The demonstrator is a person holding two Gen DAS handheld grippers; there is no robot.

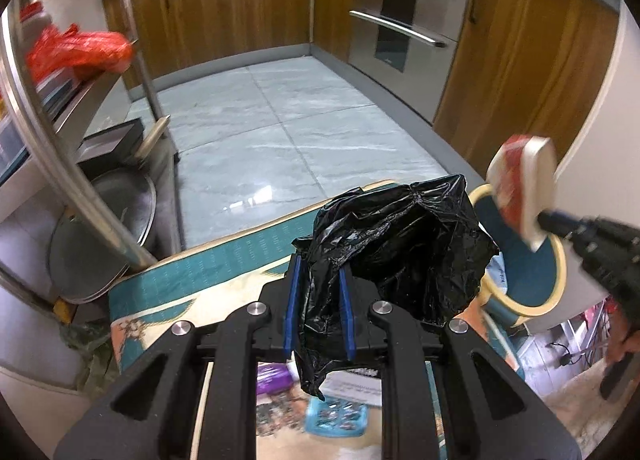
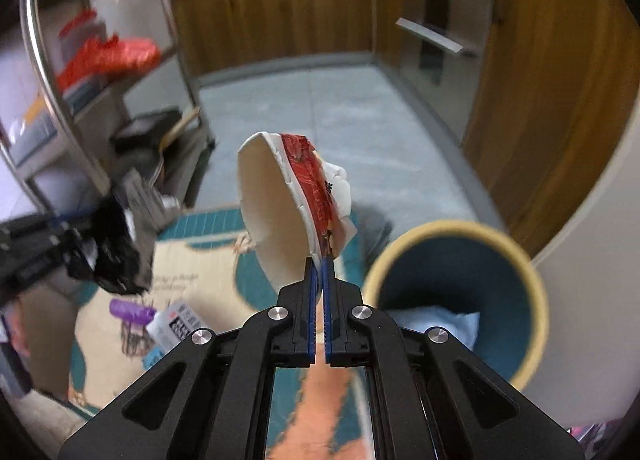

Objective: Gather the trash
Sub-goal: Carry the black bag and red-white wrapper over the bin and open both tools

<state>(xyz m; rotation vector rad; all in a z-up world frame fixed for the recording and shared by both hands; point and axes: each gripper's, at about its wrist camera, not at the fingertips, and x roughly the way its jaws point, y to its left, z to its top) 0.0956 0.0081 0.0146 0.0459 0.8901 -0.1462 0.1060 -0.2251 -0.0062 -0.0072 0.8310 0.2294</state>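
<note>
On the far left a metal rack point(image 1: 60, 132) holds a red plastic bag point(image 1: 80, 50); its printing is too blurred to read. Below it, pan lids point(image 1: 104, 228) lean half hidden behind the rack's leg.

The left gripper point(image 1: 320, 292) is clamped on a crumpled black bin bag point(image 1: 400, 244), which hangs between its blue pads and hides much of the patterned mat point(image 1: 224, 260) beneath. Under the gripper lie a purple roll point(image 1: 274, 378), a white packet point(image 2: 178, 326) with dark print too small to make out, and a blue blister tray point(image 1: 336, 416), all partly covered.

The right gripper point(image 2: 319, 264) is closed tight on the rim of a crushed paper bowl point(image 2: 280, 204), white inside with a red printed band whose lettering is smeared by motion. The bowl is held in the air just left of and above the round bin point(image 2: 460, 272), teal inside with a cream rim. Pale blue trash point(image 2: 436, 326) lies in the bin, cut off by the gripper body.

The oven front point(image 1: 404, 12) at right carries no legible mark.
</note>
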